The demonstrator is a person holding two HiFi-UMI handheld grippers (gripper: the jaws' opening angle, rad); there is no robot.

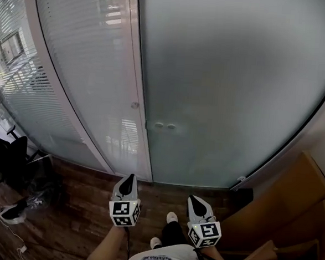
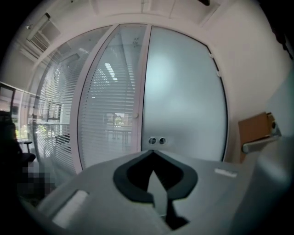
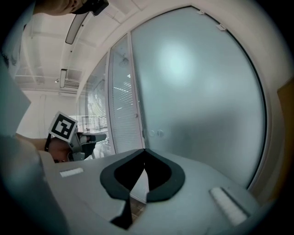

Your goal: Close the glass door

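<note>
Fingers (image 2: 133,179) pressed together, empty, are shown on left gripper (image 1: 127,181) and right gripper (image 1: 196,201); upright door (image 1: 226,92) lies ahead, its latch edge nearer the left.

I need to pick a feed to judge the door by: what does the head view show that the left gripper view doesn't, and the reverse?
Only the head view: the wooden floor, the person's shoes, and the left gripper and right gripper, both apart from the door. Only the left gripper view: the ceiling above the door frame, and its own fingers closed together with nothing between them. Both: the frosted glass door, its two round fittings, and the blinds panel beside it.
</note>
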